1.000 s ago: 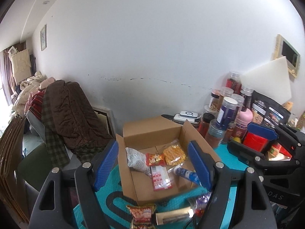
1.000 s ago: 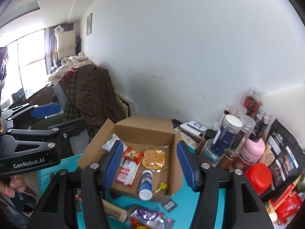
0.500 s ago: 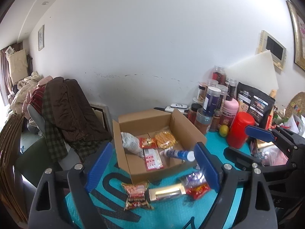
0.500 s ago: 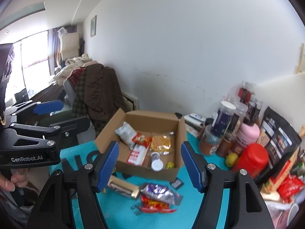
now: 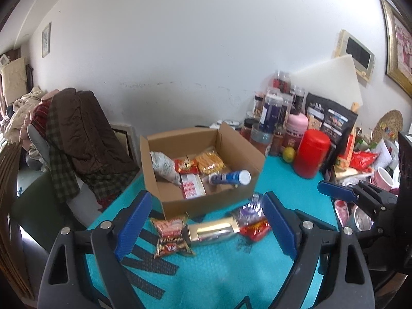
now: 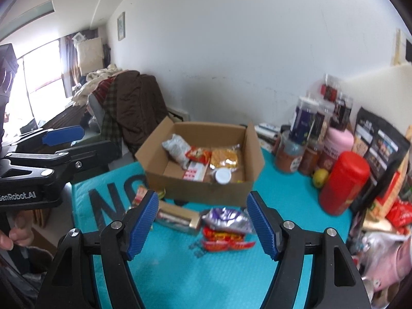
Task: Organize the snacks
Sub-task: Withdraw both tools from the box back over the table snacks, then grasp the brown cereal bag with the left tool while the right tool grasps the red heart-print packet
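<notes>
An open cardboard box (image 5: 239, 193) (image 6: 200, 193) on the teal mat holds several snacks: a grey bag (image 5: 164, 166), red and yellow packets, and a blue tube (image 5: 231, 177). In front of it lie a red snack packet (image 5: 170, 234), a gold box (image 5: 211, 231) (image 6: 177, 216), a purple packet (image 6: 226, 217) and a red packet (image 6: 224, 239). My left gripper (image 5: 203, 225) is open and empty above the gold box. My right gripper (image 6: 202, 225) is open and empty above the purple packet.
Jars, a pink bottle, a red canister (image 5: 310, 153) (image 6: 343, 182) and black bags crowd the right side by the wall. A lemon (image 5: 288, 154) lies by the canister. A chair draped with clothes (image 5: 77, 139) stands left of the table.
Both grippers have drawn back and up from the box, so the loose snacks in front of it now sit between the fingers. Both stay open and empty.
</notes>
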`<state>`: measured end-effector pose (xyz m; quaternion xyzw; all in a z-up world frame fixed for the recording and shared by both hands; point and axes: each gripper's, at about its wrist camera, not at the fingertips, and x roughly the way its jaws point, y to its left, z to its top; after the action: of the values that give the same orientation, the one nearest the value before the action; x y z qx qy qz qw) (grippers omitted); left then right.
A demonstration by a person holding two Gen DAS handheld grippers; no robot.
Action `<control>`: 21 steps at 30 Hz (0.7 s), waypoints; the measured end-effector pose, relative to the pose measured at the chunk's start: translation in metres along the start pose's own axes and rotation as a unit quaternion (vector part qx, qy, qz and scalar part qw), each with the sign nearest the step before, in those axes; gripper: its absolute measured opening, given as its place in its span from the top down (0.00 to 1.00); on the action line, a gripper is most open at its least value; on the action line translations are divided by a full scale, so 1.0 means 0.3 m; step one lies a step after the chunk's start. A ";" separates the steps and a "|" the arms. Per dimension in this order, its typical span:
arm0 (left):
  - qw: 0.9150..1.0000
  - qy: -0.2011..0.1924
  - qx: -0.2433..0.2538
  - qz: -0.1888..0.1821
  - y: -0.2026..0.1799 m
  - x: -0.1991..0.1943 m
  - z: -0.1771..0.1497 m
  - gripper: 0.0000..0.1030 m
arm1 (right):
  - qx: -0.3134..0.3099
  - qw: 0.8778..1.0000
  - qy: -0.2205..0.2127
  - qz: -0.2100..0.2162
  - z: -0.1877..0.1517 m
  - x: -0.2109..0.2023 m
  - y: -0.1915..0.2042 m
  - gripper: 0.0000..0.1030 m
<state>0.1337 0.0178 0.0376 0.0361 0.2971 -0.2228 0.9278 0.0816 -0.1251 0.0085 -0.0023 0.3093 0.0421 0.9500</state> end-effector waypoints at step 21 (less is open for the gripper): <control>0.992 0.111 -0.053 -0.013 0.086 0.214 -0.237 0.14 | 0.046 0.996 0.077 0.003 -0.254 0.194 -0.031 0.30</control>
<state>0.1533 0.0300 -0.0586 0.0079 0.4097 -0.2133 0.8869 0.0843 -0.1321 -0.0876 0.0387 0.3835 0.0306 0.9222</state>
